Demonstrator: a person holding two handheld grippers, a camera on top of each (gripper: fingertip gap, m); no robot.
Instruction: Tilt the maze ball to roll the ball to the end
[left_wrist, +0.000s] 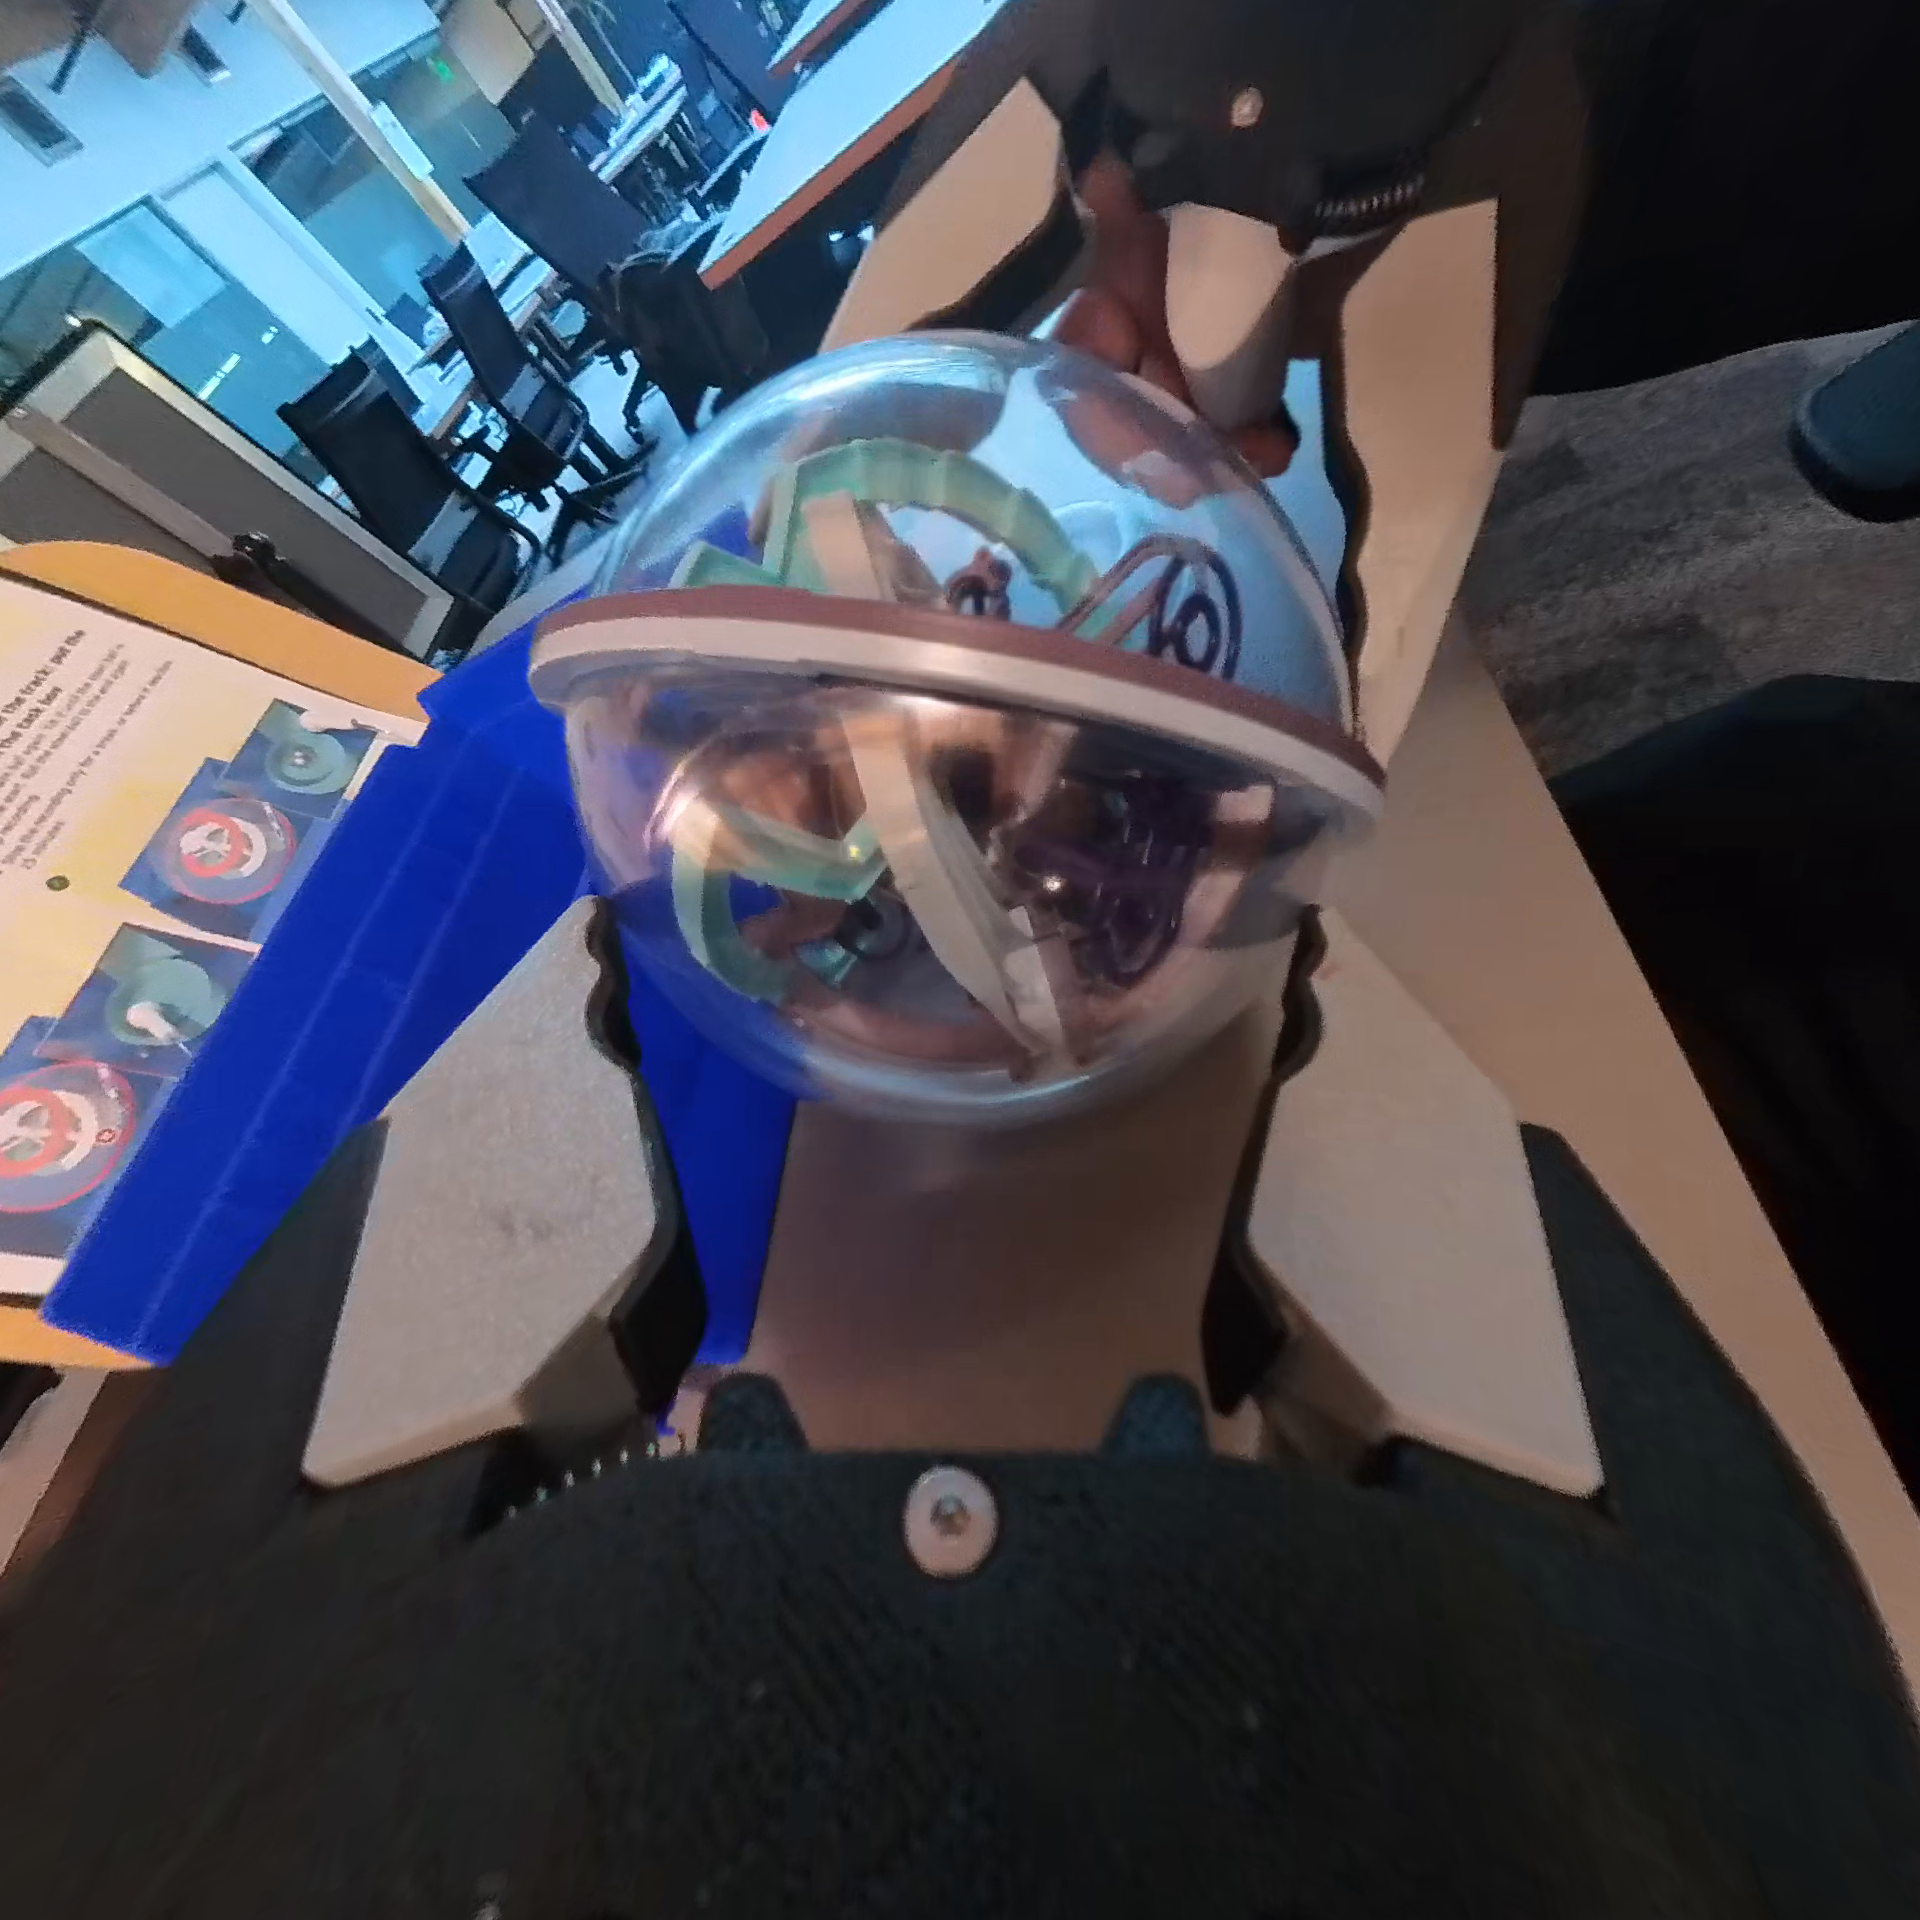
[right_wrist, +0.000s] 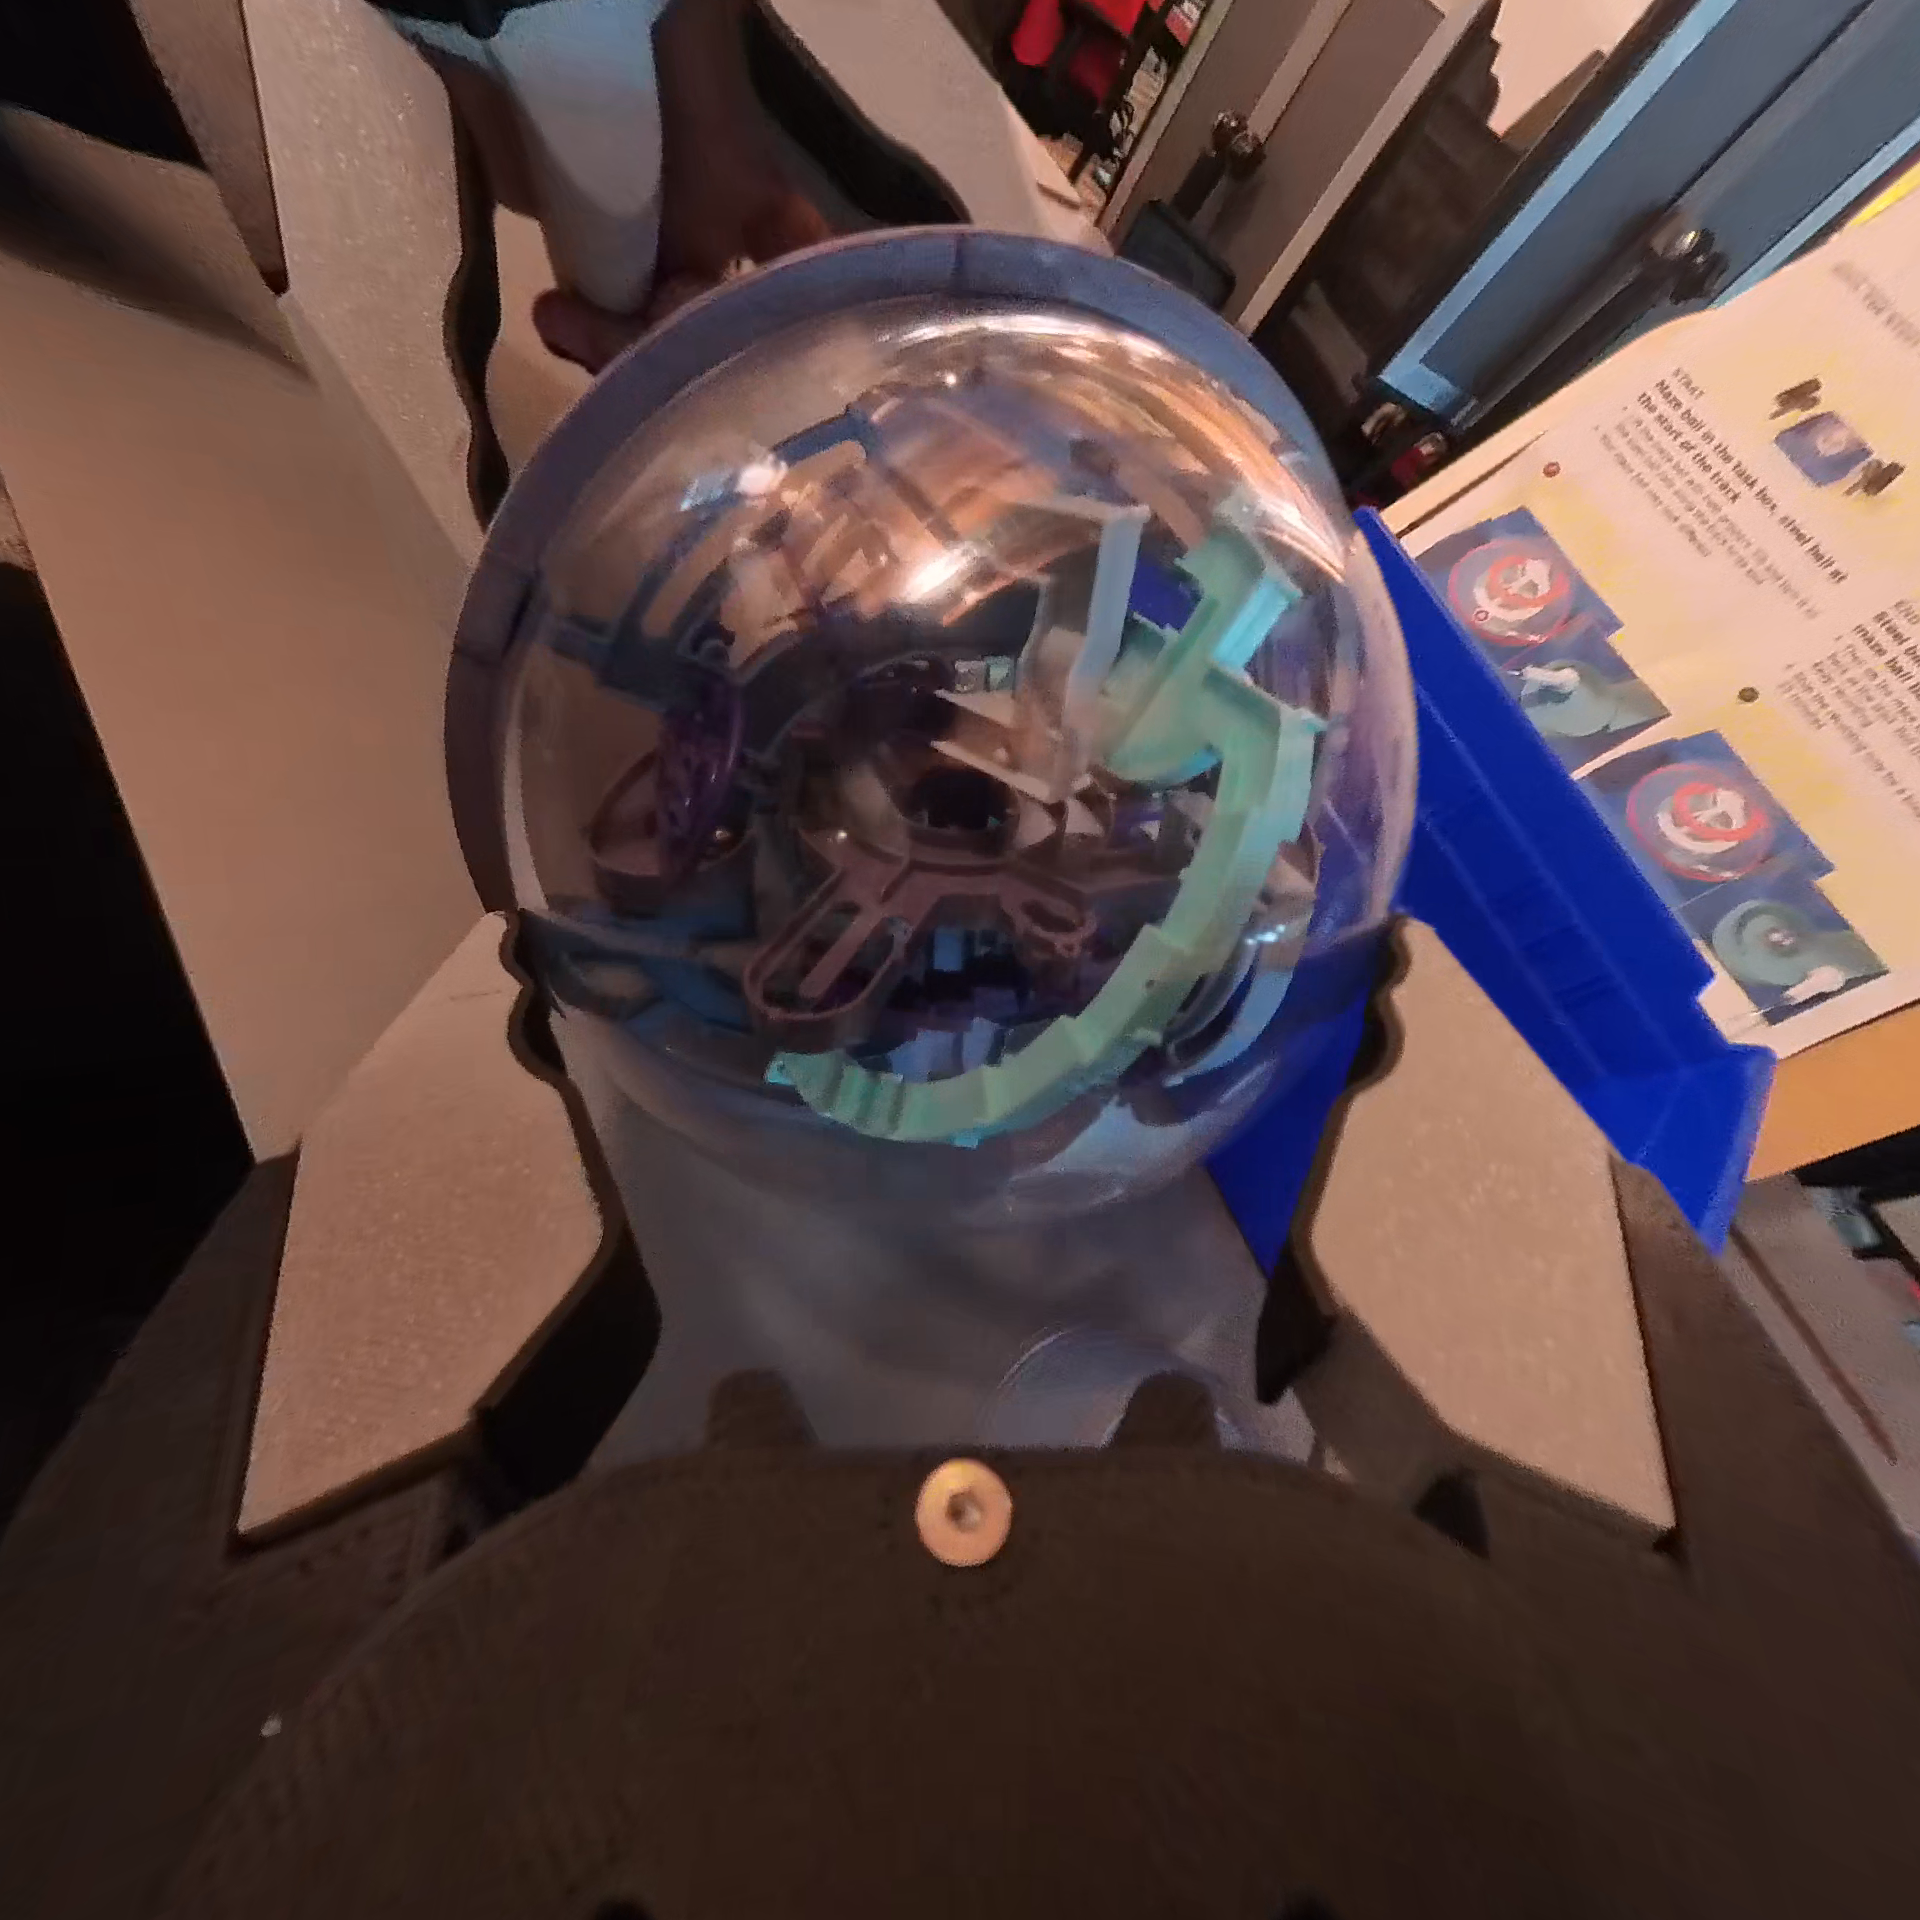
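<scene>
Both grippers' jaws clamp the maze ball aloft beside the blue bin, table edge near.

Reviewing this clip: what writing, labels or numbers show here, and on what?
instruction sheet: printed headings and bullet lines beside photos; wording not quoted here, and the small lines are blurred.
maze ball: no readable label; marks on the inner tracks are too blurred to read.
blue bin: none.
</scene>
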